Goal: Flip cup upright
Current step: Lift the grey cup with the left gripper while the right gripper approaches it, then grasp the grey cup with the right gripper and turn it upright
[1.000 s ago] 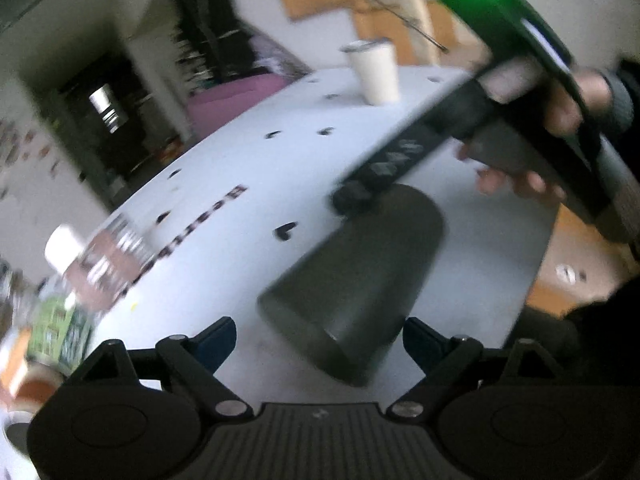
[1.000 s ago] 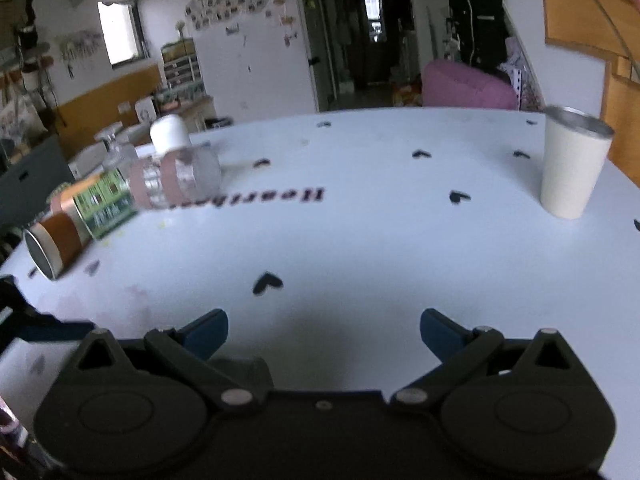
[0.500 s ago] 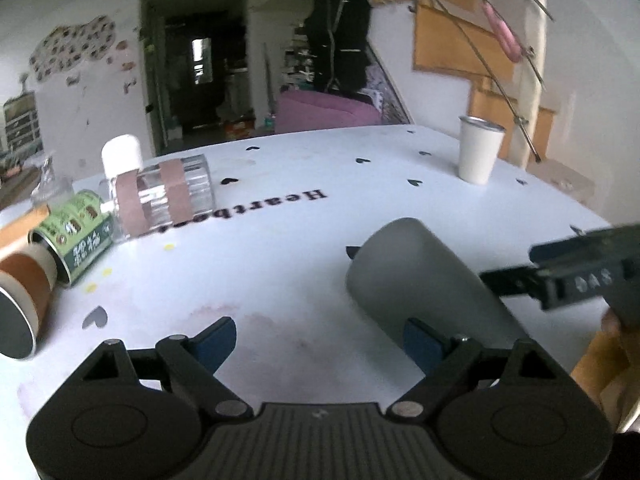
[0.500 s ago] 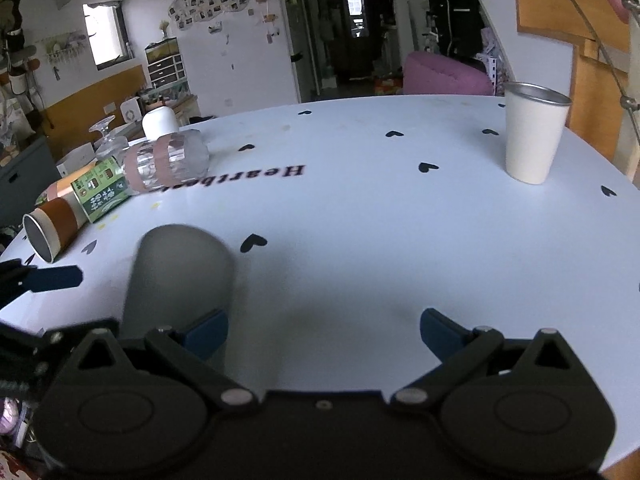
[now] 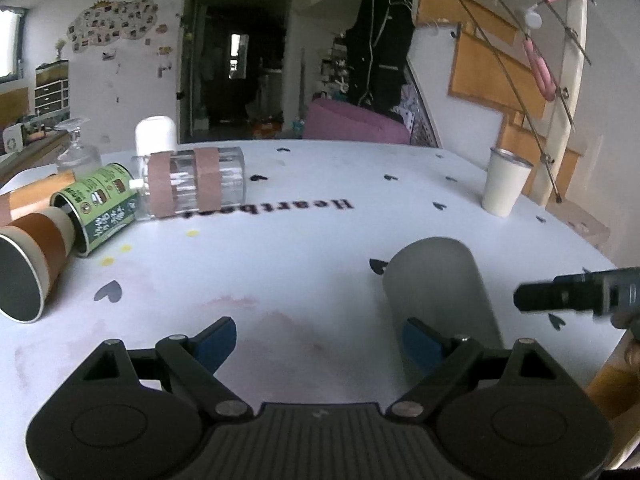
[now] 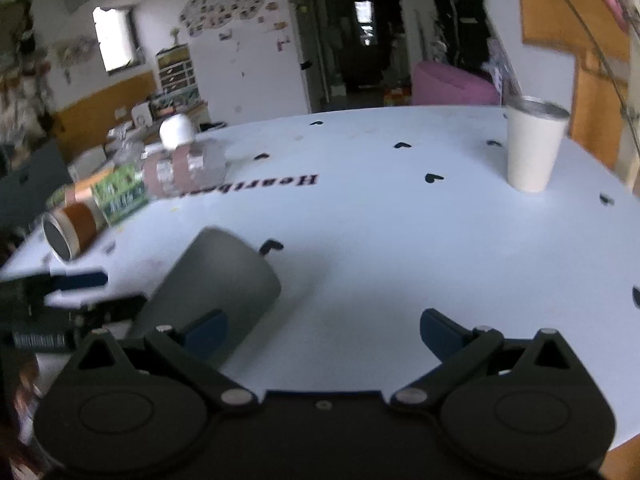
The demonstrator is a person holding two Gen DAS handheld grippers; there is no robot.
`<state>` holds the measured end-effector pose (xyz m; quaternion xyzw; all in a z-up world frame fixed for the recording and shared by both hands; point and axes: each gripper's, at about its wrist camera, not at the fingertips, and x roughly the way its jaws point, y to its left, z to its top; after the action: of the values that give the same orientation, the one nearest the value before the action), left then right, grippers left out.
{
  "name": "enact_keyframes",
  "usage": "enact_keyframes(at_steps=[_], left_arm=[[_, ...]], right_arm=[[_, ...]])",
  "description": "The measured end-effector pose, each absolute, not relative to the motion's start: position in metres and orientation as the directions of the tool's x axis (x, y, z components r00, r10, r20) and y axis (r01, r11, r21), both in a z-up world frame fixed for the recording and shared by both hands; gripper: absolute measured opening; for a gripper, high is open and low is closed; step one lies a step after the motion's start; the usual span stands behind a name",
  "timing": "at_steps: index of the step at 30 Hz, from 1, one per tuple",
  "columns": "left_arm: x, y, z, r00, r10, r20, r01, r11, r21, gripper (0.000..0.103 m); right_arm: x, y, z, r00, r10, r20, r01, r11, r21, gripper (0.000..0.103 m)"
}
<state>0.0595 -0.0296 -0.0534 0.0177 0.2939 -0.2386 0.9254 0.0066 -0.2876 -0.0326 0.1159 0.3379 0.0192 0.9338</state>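
A dark grey cup (image 5: 438, 288) lies on its side on the white table (image 5: 304, 256), its closed base pointing away from me. It also shows in the right wrist view (image 6: 218, 280). My left gripper (image 5: 318, 338) is open and empty; its right finger is close beside the cup. My right gripper (image 6: 322, 330) is open and empty; its left finger is next to the cup's near end. The cup's mouth is hidden behind the grippers.
A cream cup (image 5: 505, 184) stands upright at the far right. At the left lie a clear taped bottle (image 5: 188, 184), a green can (image 5: 102, 208) and a brown paper cup (image 5: 34, 264). The table edge runs along the right.
The left gripper has swung round from facing the cup's side and now sits level behind it. The right gripper has moved closer, bringing the cup into its view.
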Motion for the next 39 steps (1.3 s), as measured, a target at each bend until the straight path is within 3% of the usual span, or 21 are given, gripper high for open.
enact_keyframes(at_steps=[9,16,20,25,29,35,39], left_arm=[[0.041,-0.032,-0.045,0.717,-0.462,-0.521,0.467,0.874,-0.132,0.09],[0.032,-0.037,-0.041,0.713,-0.483,-0.508,0.495,0.86,-0.123,0.09],[0.03,-0.039,-0.041,0.708,-0.491,-0.507,0.506,0.854,-0.12,0.09],[0.03,-0.037,-0.042,0.71,-0.49,-0.506,0.502,0.856,-0.125,0.09],[0.03,-0.034,-0.041,0.717,-0.485,-0.501,0.494,0.86,-0.126,0.09],[0.03,-0.034,-0.041,0.717,-0.486,-0.499,0.493,0.861,-0.13,0.09],[0.032,-0.035,-0.046,0.713,-0.486,-0.505,0.49,0.861,-0.138,0.09]], right_arm=[[0.077,-0.303,-0.036,0.592,0.45,-0.669,0.107,0.778,0.619,0.103],[0.118,-0.29,-0.056,0.427,0.561,-0.709,0.25,0.681,0.689,0.095],[0.124,-0.278,-0.057,0.39,0.52,-0.76,0.253,0.733,0.632,0.081],[0.12,-0.268,-0.05,0.404,0.494,-0.77,0.224,0.762,0.607,0.076],[0.114,-0.285,-0.025,0.513,0.421,-0.748,0.13,0.823,0.552,0.076],[0.124,-0.308,0.014,0.687,0.24,-0.686,0.073,0.916,0.394,0.076],[0.147,-0.321,0.029,0.795,0.002,-0.607,0.122,0.979,0.163,0.075]])
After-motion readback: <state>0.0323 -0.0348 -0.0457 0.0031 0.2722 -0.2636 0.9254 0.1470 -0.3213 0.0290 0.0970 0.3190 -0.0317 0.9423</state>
